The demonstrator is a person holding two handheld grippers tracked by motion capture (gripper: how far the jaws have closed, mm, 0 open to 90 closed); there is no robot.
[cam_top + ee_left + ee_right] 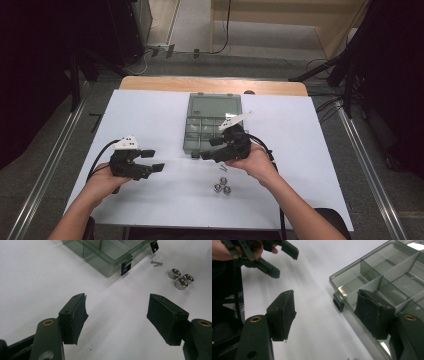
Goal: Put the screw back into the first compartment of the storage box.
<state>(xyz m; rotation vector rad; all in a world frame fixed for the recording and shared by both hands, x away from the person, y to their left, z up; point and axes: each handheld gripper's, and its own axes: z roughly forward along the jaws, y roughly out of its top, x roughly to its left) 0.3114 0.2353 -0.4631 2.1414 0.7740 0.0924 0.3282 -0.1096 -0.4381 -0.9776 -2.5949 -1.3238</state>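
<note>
A clear grey compartment box (188,135) lies open at the middle of the white table, its lid folded back. In front of it rest a small screw (223,168) and three steel nuts (222,188). My left gripper (154,160) hovers open at the left, aimed rightward; its view has bare table between the jaws (117,307), with the box's corner (100,263), the screw (156,263) and the nuts (181,278) beyond. My right gripper (210,149) is open at the box's front edge. Seen along it (325,307), one jaw overlaps the box wall (347,272) and nothing is gripped.
The white sheet (150,115) covers a wooden table with free room on both sides of the box. The box's black latches (125,266) stick out at its front. The left gripper (283,262) and its hand appear at the top left of the right gripper view.
</note>
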